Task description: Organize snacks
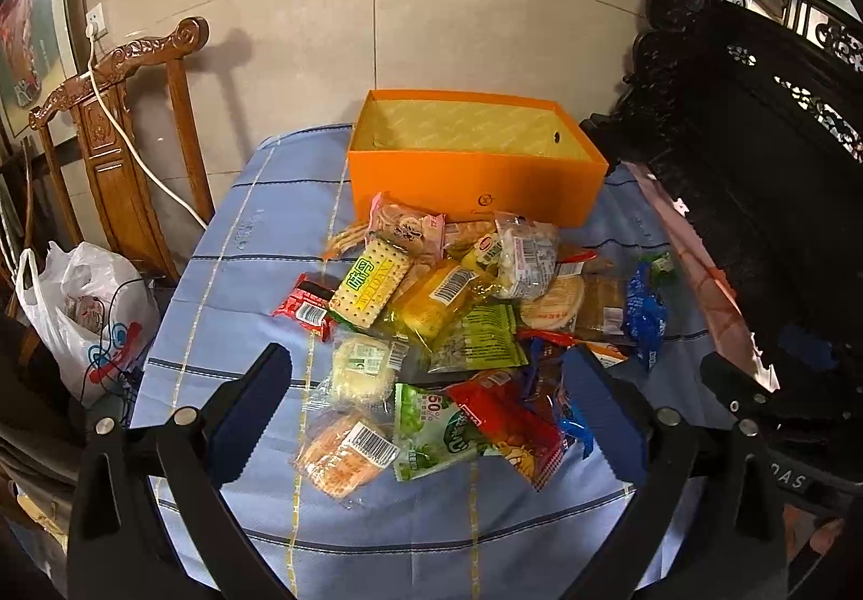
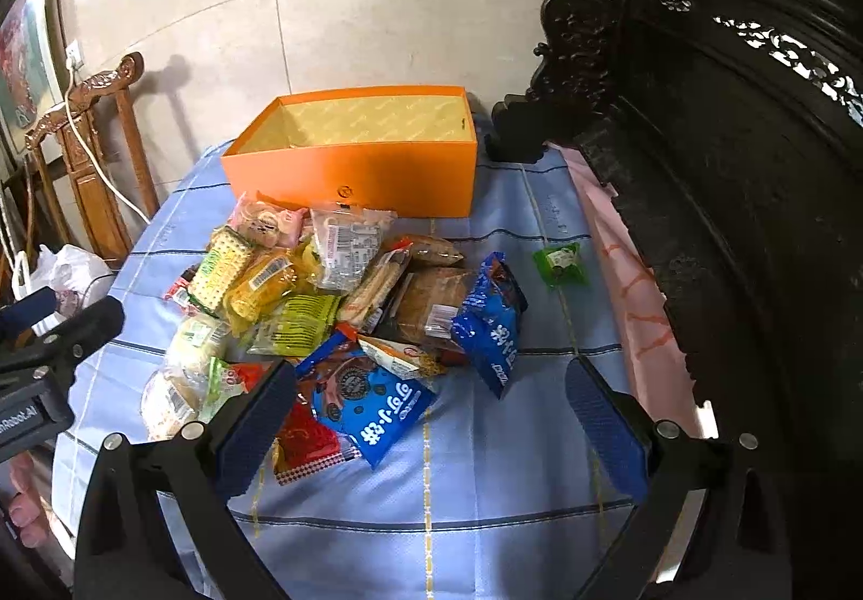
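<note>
Snack pile (image 1: 447, 325) heaped mid-worktop (image 2: 485, 492), orange box (image 1: 474, 179) empty at its 12 o'clock. Left tool (image 1: 426, 411) and right tool (image 2: 431, 411) both spread, holding nothing. Packets likely light, crinkly, slippery, crushable; pinch at sealed edges.

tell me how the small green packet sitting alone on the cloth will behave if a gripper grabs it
The small green packet looks light, so a nudge would probably slide it across the cloth. Its glossy wrapper may crinkle and slip between fingers. Lying flat, it seems unlikely to roll.

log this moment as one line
left gripper: open | right gripper: open | snacks: piled on table | orange box: no snacks visible
</note>
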`<move>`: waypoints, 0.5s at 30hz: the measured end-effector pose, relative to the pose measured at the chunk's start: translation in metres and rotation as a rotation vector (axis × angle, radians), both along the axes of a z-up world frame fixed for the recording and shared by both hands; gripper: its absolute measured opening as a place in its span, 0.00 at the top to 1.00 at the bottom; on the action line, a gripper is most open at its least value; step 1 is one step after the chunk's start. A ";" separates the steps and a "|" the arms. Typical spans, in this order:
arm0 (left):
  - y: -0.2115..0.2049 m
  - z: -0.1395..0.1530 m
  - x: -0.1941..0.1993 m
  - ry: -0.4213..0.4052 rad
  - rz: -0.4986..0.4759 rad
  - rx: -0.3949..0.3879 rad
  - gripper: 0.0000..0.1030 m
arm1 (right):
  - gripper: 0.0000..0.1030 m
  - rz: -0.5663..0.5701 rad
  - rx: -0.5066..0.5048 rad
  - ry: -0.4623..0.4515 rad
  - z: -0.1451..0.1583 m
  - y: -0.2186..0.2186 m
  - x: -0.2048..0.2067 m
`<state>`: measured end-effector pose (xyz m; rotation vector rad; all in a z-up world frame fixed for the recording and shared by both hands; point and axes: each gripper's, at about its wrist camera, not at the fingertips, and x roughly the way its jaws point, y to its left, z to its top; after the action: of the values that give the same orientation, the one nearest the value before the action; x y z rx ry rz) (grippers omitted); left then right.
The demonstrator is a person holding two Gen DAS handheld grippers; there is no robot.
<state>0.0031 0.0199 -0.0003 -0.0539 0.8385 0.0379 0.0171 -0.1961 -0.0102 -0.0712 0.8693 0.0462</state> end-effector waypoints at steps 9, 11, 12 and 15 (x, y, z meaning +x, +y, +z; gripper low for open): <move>0.004 0.000 0.002 -0.010 0.010 -0.011 0.04 | 0.03 -0.028 -0.024 0.003 0.001 -0.002 0.005; 0.005 -0.002 0.003 -0.009 0.014 -0.003 0.04 | 0.03 -0.028 -0.018 0.003 0.001 -0.002 0.006; 0.006 -0.002 0.004 -0.012 0.012 -0.004 0.04 | 0.03 -0.027 -0.020 0.001 0.001 -0.002 0.006; 0.005 -0.002 0.006 -0.007 0.011 0.011 0.04 | 0.03 -0.024 -0.042 0.005 0.000 0.001 0.007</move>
<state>0.0089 0.0253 -0.0023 -0.0484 0.8305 0.0525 0.0245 -0.1948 -0.0101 -0.0999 0.8762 0.0057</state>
